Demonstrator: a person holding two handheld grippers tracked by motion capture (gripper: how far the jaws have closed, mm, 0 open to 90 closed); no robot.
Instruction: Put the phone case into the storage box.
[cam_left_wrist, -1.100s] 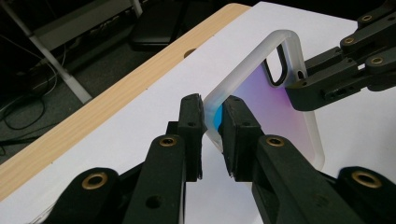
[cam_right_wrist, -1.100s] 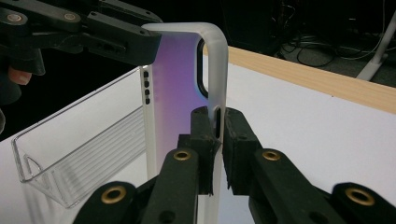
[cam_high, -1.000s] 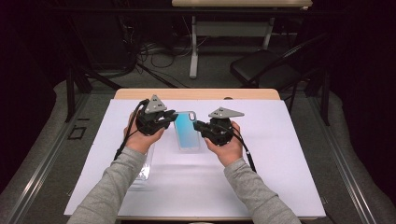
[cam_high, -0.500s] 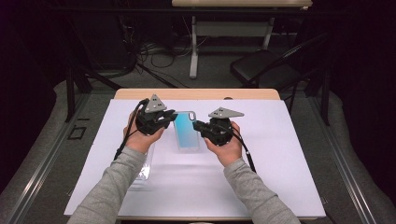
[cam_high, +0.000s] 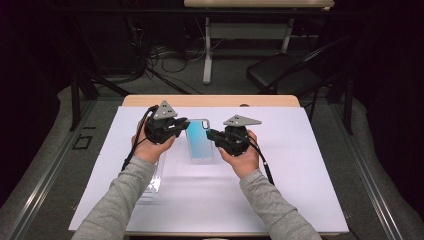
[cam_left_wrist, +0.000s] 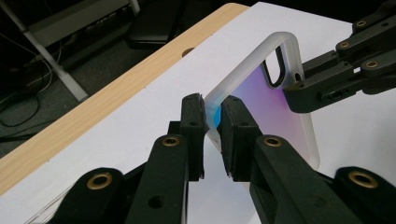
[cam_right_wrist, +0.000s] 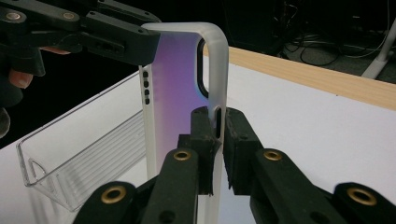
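High view: fixed overhead, facing forward and down over the white-covered wooden desk (cam_high: 300, 165). Each gripper view: close, looking along its own black jaws. All three share the translucent iridescent phone case (cam_high: 199, 140) (cam_left_wrist: 275, 102) (cam_right_wrist: 175, 88).

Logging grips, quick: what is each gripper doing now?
Left gripper: shut on the phone case edge.
Right gripper: shut on the opposite edge.

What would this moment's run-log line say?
left gripper: shut on phone case left edge | right gripper: shut on its right edge | case: held over white sheet | clear tray: left, untouched
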